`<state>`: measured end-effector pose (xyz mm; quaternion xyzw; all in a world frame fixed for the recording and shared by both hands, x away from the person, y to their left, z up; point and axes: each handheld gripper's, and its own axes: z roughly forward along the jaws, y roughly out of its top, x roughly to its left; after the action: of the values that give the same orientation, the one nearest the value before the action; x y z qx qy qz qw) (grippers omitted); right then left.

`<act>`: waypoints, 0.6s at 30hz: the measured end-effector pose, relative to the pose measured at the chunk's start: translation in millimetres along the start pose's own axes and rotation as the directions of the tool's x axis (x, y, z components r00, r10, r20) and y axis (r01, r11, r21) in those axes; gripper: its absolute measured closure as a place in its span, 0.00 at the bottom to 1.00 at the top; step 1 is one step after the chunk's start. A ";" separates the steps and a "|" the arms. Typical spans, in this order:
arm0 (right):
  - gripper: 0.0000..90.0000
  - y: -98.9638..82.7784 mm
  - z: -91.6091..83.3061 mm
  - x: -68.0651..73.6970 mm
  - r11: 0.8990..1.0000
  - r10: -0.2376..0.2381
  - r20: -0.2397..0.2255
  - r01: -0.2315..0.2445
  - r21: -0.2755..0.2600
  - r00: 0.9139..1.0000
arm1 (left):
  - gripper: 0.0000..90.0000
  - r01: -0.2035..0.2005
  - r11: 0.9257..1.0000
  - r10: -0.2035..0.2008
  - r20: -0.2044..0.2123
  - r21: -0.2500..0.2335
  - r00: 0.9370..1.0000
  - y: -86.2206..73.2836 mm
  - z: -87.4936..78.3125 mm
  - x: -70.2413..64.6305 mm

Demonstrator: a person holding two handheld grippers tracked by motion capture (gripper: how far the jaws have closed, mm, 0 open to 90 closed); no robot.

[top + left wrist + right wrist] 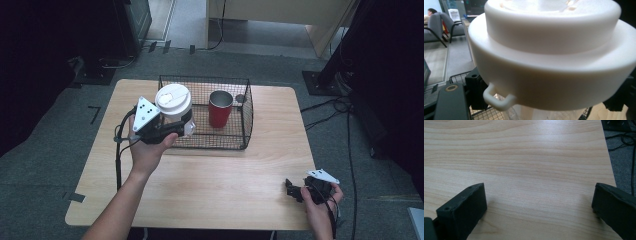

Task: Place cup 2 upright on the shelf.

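Note:
A white cup with a white lid (173,102) is held up at the left end of a black wire basket (247,117), with my left gripper (184,126) shut on its body below the lid. In the left gripper view the lid (549,62) looms close, its small tab at lower left, and my left gripper (546,110) has a black jaw on either side of the cup. A red cup (220,108) stands upright inside the basket. My right gripper (291,189) rests low at the table's front right, open, with bare wood between its jaws (539,207).
The basket stands at the back middle of the wooden table (215,175). Cables (345,130) lie on the floor to the right, near the table's edge. A black stand base (320,82) sits at the back right.

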<state>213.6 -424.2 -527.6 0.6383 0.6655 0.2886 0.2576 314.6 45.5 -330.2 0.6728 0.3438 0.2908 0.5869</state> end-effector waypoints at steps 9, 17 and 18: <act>0.00 0.0 0.0 0.0 1.000 0.000 0.000 0.000 0.000 1.000 | 0.19 0.006 1.000 -0.007 -0.040 -0.007 0.999 -9.5 18.5 11.4; 0.00 0.0 -0.1 0.1 1.000 0.001 0.001 -0.001 0.001 1.000 | 0.19 0.011 1.000 -0.012 -0.087 -0.010 0.996 -19.4 37.8 20.1; 0.00 0.0 0.0 0.0 1.000 0.001 0.000 -0.001 0.000 1.000 | 0.19 0.006 1.000 -0.007 -0.091 -0.006 0.996 -20.8 39.5 20.5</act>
<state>213.5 -424.2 -527.6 0.6387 0.6653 0.2885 0.2574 355.7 40.3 -356.6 0.6560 0.3716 0.3203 0.5736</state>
